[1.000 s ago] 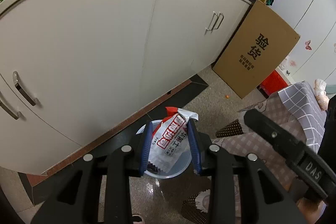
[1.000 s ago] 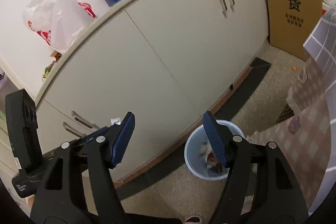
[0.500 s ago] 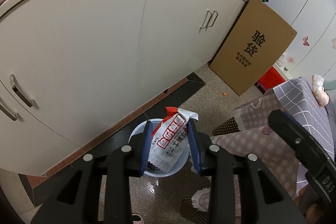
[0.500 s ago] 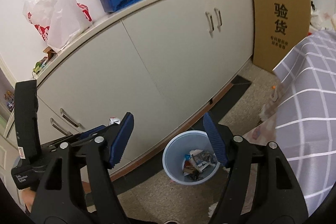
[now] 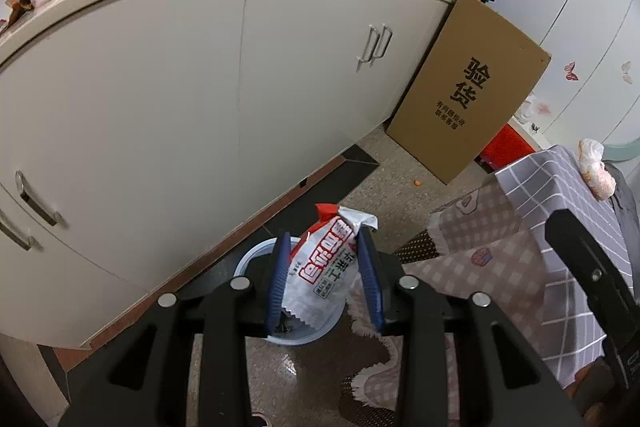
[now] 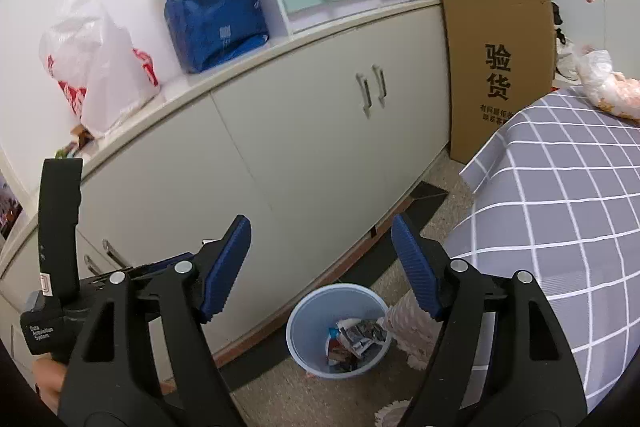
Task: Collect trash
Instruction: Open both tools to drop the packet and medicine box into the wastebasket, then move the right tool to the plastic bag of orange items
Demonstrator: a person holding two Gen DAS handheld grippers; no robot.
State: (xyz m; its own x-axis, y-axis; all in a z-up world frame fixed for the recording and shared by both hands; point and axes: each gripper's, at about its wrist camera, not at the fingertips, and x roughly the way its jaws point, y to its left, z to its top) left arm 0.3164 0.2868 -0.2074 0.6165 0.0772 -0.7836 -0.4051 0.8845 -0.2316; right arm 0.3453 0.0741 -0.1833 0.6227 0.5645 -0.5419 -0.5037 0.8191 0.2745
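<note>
A white and red snack wrapper (image 5: 322, 269) is pinched between the blue pads of my left gripper (image 5: 325, 279), which is shut on it. Below and behind the wrapper stands a pale blue trash bin (image 5: 248, 259) on the floor. In the right wrist view the same bin (image 6: 304, 323) holds several crumpled wrappers (image 6: 354, 341). My right gripper (image 6: 322, 263) hangs above and in front of the bin, its jaws opening wide with nothing between them. The left gripper's black body (image 6: 56, 267) shows at the left of that view.
A long cream cabinet (image 5: 200, 99) runs behind the bin, with bags on its top. A cardboard sheet (image 5: 468, 87) leans at its far end. A table with a grey checked cloth (image 6: 560, 211) stands right of the bin. A fringed rug (image 5: 384, 355) lies on the floor.
Both grippers have risen and drawn back from the bin, the right one tilting up so more of the cabinet top shows. The wrapper stays in the left gripper.
</note>
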